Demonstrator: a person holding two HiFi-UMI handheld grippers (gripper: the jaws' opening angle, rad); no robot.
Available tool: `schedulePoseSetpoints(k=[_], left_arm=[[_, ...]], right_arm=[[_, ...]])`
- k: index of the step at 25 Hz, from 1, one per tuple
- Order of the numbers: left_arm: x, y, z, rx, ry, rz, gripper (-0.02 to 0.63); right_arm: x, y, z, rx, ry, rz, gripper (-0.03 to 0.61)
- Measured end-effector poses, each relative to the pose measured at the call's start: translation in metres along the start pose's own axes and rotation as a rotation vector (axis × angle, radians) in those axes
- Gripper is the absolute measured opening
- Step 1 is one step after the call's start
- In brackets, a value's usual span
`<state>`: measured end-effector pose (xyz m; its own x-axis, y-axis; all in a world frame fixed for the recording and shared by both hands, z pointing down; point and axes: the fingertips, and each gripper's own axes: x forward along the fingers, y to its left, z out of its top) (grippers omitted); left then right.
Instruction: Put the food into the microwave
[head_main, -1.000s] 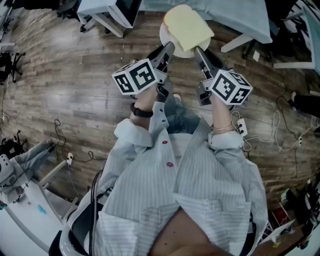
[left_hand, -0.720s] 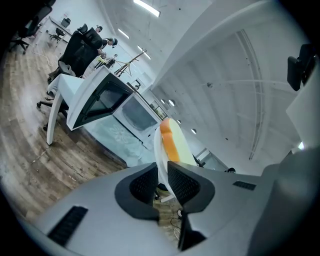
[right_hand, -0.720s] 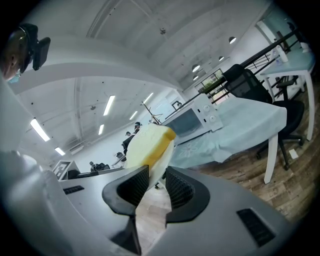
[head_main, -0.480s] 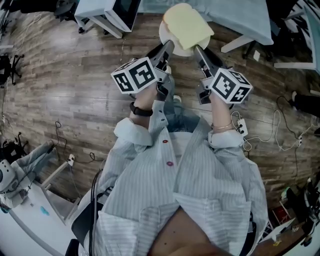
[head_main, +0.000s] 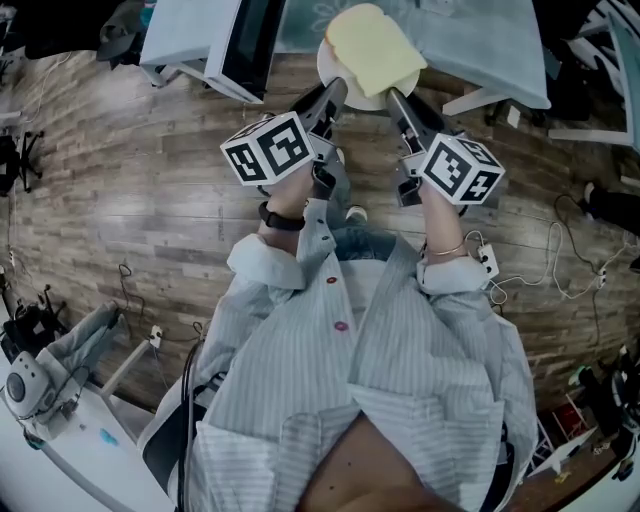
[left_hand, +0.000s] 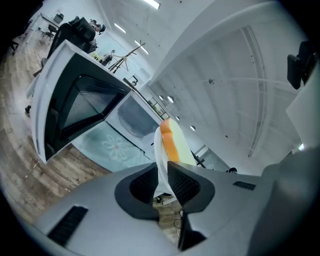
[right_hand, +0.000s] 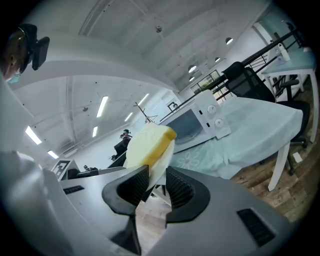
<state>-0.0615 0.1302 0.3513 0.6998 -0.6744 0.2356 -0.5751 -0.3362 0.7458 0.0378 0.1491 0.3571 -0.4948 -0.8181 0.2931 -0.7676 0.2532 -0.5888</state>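
A thick yellow slice of bread (head_main: 372, 48) lies on a white plate (head_main: 330, 70), held up in front of me from both sides. My left gripper (head_main: 338, 92) is shut on the plate's left rim and my right gripper (head_main: 392, 97) on its right rim. In the left gripper view the jaws (left_hand: 161, 176) pinch the plate (left_hand: 159, 150) edge-on, with the bread (left_hand: 174, 142) beyond. The right gripper (right_hand: 156, 184) shows the same grip below the bread (right_hand: 145, 145). The white microwave (left_hand: 132, 117) stands on the table, its door (left_hand: 75, 105) swung open.
The open microwave door (head_main: 250, 42) juts out at the upper left. A light blue cloth covers the table (head_main: 475, 40), whose white leg (head_main: 472, 98) stands at right. Cables and a power strip (head_main: 488, 262) lie on the wooden floor. Black chairs (right_hand: 247, 80) stand beside the table.
Both grippers and the plate have moved forward toward the table. The microwave door and the table edge now reach further into the head view. The grip is unchanged.
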Motion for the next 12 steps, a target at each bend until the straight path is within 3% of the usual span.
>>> schedulePoseSetpoints(k=[12], left_arm=[[0.067,0.029,0.058,0.034,0.059,-0.038,0.063]], right_arm=[[0.068,-0.026,0.046,0.014,-0.044,-0.067,0.120]])
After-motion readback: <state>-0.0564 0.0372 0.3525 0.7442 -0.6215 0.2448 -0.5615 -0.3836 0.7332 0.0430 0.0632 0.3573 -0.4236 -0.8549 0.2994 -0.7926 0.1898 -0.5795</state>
